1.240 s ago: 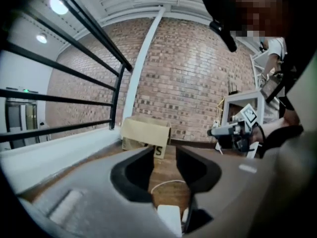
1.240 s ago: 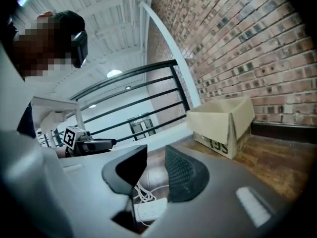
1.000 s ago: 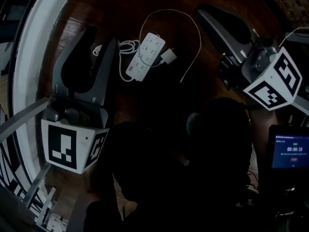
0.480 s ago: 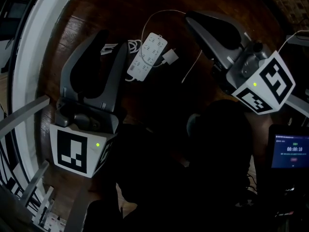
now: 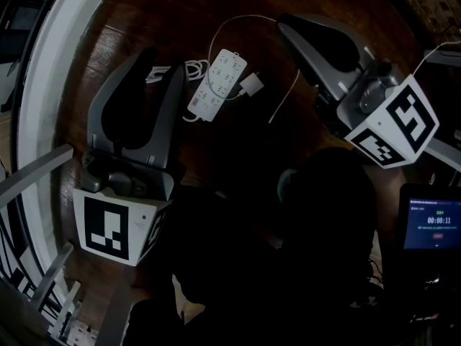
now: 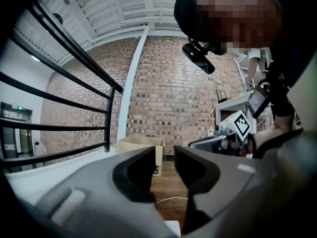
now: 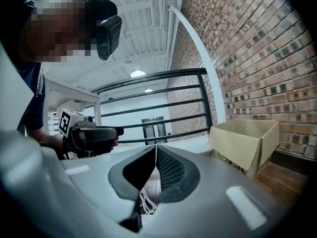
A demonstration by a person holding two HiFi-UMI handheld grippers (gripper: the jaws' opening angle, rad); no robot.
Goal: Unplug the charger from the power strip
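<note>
On floor ahead: strip (image 5: 217,83), long axis running away; charger (image 5: 252,85) on its right edge, nearer right tongs (image 5: 288,27), shut, empty. Left tongs (image 5: 161,63) half-wide, closing on nothing.

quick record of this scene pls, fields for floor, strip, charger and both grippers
floor: dark wood
power strip: white, lying flat on the floor
charger: white, at the strip's right edge, appears still plugged in
left gripper: jaws closing, nothing between them, apart from the strip
right gripper: jaws together, empty, not touching the charger
task status: unplugging not yet done
</note>
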